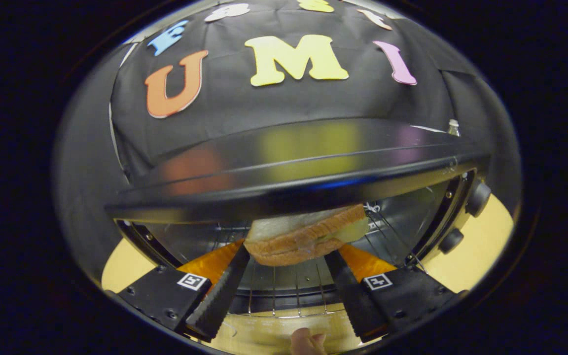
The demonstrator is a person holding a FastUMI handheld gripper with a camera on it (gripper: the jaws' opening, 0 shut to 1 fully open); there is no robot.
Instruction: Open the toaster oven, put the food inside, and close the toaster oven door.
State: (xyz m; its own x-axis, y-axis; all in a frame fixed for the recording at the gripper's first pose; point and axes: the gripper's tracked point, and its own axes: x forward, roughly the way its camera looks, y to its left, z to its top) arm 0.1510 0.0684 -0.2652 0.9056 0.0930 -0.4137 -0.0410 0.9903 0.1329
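- Fingertip of a hand point(307, 342) shows nearest the camera, below the gripper point(289, 261).
- Gripper fingers are closed on the sandwich point(303, 236), one pressing each end, holding it at their tips.
- Sandwich sits inside the toaster oven point(294, 172) mouth, just above the wire rack point(284, 291).
- Step in hand: putting the food inside.
- Next, judging by this: lower it onto the rack, spread the fingers, withdraw, then shut the door.
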